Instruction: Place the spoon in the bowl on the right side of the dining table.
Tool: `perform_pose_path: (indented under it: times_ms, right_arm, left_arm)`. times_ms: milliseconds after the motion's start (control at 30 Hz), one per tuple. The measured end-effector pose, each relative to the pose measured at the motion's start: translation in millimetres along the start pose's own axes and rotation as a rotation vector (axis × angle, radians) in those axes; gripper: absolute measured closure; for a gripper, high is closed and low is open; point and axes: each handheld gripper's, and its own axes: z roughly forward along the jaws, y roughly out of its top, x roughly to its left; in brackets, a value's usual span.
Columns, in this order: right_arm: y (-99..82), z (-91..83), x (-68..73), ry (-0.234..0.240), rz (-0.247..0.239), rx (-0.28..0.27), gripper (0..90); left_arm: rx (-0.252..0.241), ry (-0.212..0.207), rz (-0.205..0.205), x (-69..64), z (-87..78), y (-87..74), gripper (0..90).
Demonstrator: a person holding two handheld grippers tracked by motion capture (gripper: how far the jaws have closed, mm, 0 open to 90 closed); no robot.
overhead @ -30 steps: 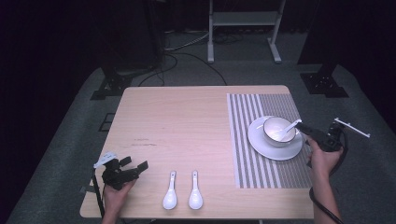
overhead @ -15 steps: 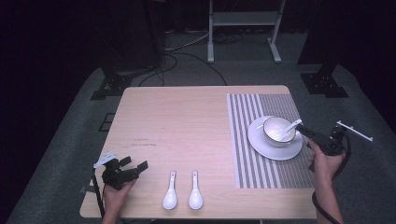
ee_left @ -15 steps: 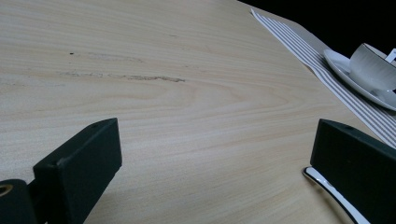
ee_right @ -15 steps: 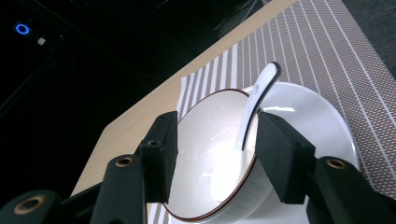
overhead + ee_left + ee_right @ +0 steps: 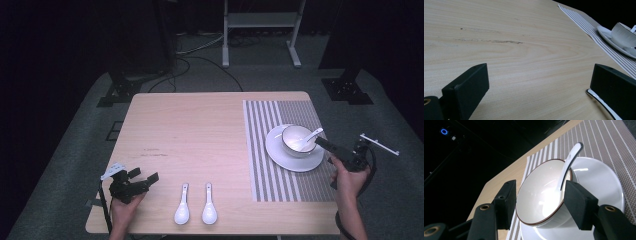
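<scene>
So rn my right gripper is up by the bowl, jaws spread wide w/ nothing clamped between them. In the right gripper view the bowl sits in the gap between the jaws, but from the high view the gripper looks like it's just at the near-right rim, so I can't tell if a jaw is touching or just close. The bowl sits on the saucer, which is on the striped placemat at the right side of the table. One spoon is already in the bowl, handle leaning out over the rim away from me.

Left gripper is parked at the near-left corner of the table, jaws wide too, holding nothing. Two more white spoons lie near the front edge: left spoon just beside that gripper and right spoon next to it, bowls toward me, handles pointing away. In the left gripper view a spoon handle pokes out by one jaw.

My read: this is the spoons-into-bowl job, 1 of 3 done, and I'm btwn steps. Next move imo = pick up the closest spoon by its thin handle. It lies flat on the wood, so the jaws need to come down low and straddle it b4 closing, or it'll just skid away.
</scene>
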Motion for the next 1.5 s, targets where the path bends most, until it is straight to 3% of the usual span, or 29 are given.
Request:
perform_pose_path:
  times_ms: [1500]
  right_arm:
    - [-41.5, -0.6, 18.4, 0.09, -0.039, 0.077, 40.6]
  left_arm:
    - [-0.002, -0.001, 0.0, -1.2, 0.2, -0.3, 0.6]
